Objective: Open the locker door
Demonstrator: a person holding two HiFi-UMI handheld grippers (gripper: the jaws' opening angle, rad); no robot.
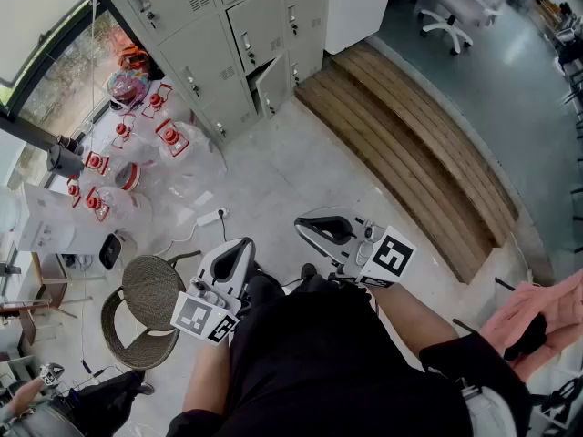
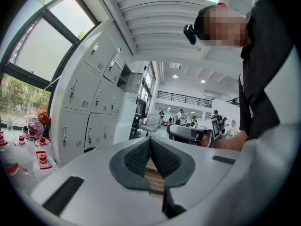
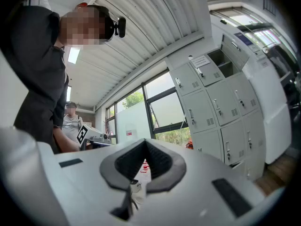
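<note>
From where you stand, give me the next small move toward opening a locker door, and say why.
Probably step closer to the lockers first. Both the left gripper and the right gripper have their jaws shut on nothing. In the head view a stretch of floor separates them from those lockers, so nothing there looks reachable yet.
</note>
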